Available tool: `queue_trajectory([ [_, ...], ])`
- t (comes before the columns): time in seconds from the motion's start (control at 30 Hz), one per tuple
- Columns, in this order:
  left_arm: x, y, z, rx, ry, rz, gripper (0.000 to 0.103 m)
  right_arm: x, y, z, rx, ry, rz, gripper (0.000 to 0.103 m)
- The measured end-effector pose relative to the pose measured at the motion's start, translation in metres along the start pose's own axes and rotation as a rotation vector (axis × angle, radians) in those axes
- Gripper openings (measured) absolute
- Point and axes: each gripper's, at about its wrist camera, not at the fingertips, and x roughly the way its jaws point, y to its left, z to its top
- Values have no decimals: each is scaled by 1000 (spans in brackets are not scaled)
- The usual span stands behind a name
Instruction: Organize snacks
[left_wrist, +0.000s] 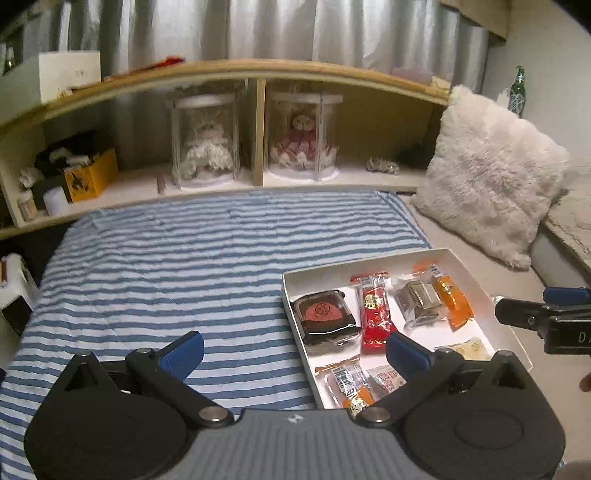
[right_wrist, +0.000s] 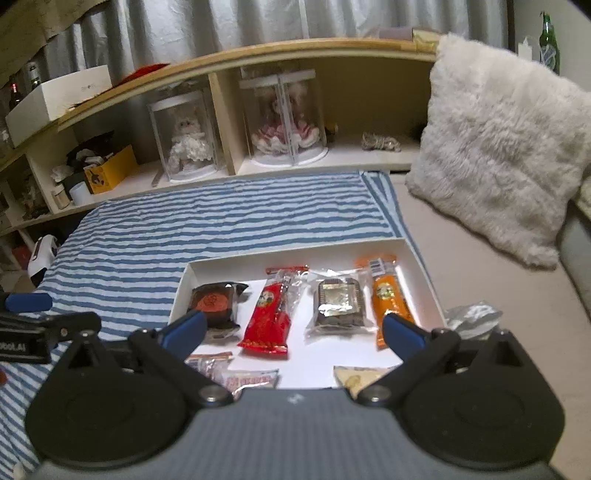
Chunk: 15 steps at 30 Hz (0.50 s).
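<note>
A shallow white box (right_wrist: 295, 254) lies on the bed and holds several wrapped snacks. Its back row has a dark round cake (right_wrist: 216, 302), a red packet (right_wrist: 269, 317), a clear packet with a brown snack (right_wrist: 338, 302) and an orange packet (right_wrist: 389, 299). Smaller packets (right_wrist: 251, 380) lie in the front row. My right gripper (right_wrist: 295, 326) hangs open above the box's near half, holding nothing. My left gripper (left_wrist: 295, 349) is open too, over the box's (left_wrist: 369, 258) left wall and the striped blanket (left_wrist: 166, 266). Neither touches a snack.
A crumpled silver wrapper (right_wrist: 472, 317) lies on the sheet right of the box. A fluffy white pillow (right_wrist: 498, 147) leans at the back right. The headboard shelf (left_wrist: 258, 70) holds two dolls in clear cases (left_wrist: 205, 147) and a yellow box (left_wrist: 90, 175).
</note>
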Motion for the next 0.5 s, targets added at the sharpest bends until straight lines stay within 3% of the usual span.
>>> queue_trajectory([
  [0.33,-50,-3,-26,28,-99,52,103,-51,7,-26,-41,-27,-12,102],
  [0.5,-59,0,-38,17,-94,44,103,-69,7,-40,-33,-54,-11,102],
])
